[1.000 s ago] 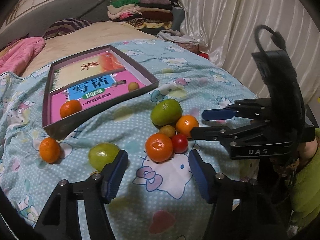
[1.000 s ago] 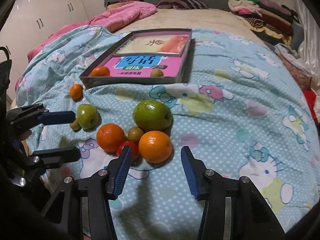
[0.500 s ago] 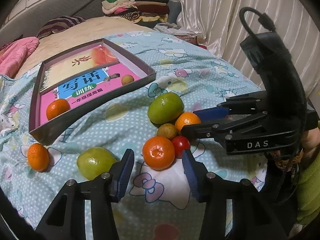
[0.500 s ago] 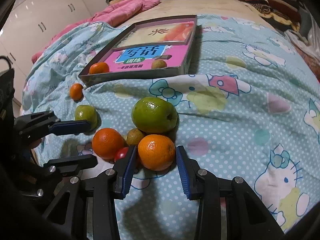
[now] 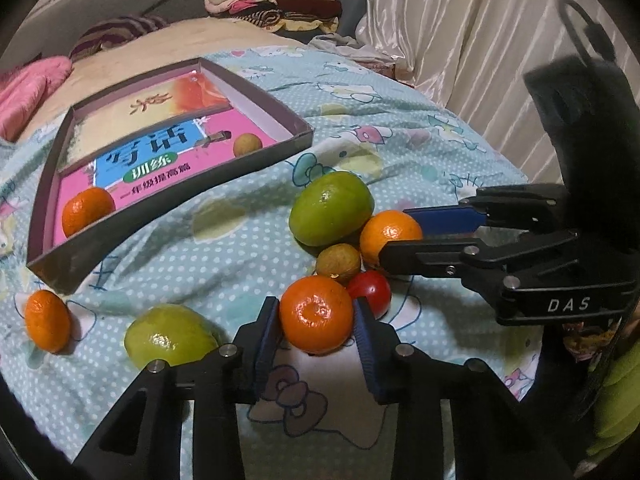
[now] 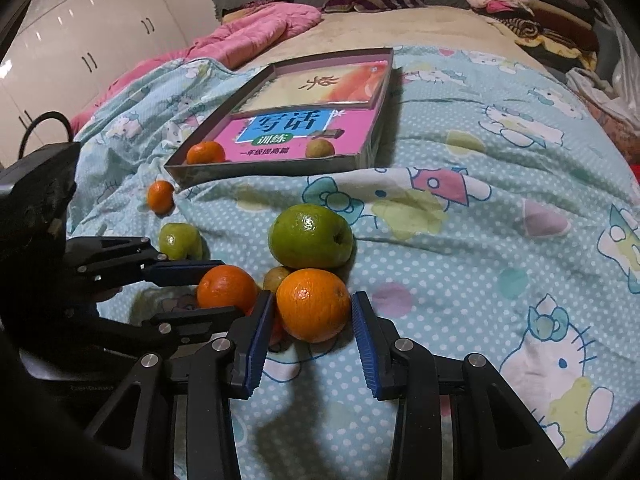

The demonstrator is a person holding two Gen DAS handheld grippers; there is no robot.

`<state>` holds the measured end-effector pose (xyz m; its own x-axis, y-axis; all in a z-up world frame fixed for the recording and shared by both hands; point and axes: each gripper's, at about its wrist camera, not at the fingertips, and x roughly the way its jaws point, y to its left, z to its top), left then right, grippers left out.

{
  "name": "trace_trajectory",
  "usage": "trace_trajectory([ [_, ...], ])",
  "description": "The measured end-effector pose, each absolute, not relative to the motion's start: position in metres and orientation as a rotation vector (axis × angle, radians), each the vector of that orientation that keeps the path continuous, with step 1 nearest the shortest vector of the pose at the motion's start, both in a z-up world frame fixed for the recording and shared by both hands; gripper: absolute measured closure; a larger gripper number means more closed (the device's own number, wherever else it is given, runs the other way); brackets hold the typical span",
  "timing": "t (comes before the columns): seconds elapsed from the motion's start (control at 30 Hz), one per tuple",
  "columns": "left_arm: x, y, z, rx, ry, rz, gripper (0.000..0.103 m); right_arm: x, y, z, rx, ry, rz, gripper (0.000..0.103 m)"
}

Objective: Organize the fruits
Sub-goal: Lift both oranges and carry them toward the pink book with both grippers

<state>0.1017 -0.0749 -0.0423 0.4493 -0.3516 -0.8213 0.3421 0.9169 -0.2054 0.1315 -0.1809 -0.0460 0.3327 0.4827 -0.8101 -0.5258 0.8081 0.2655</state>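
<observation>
A tangerine [image 5: 316,314] sits on the bedspread between the pads of my left gripper [image 5: 314,306]. Its jaws are closing and both pads touch the fruit. My right gripper [image 6: 312,300] is shut on a bigger orange [image 6: 313,304], which also rests on the bed. Both fruits belong to a cluster with a large green fruit [image 5: 331,208], a small brown fruit [image 5: 338,262] and a red tomato [image 5: 370,288]. A shallow box [image 5: 280,156] behind holds a book, a tangerine [image 5: 88,210] and a small yellow fruit [image 5: 247,144].
A smaller green fruit [image 5: 170,338] and a loose tangerine [image 5: 47,326] lie left of the cluster. Folded clothes [image 5: 276,0] are stacked at the back, curtains [image 5: 460,40] hang on the right, and a pink quilt [image 6: 256,36] lies far left. A green sleeve [image 5: 616,400] shows at right.
My left gripper came forward and down over the tangerine and its jaws narrowed onto it. The right gripper's jaws narrowed onto the orange and the hand barely moved.
</observation>
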Motion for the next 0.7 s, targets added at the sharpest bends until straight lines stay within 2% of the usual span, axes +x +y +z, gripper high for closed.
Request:
trace_trajectory([
  [0.7,0.097,-0.026,0.008,-0.106,0.909,-0.345,0.068,0.122,-0.176,-0.011,-0.055,0.916,0.667,0.063],
])
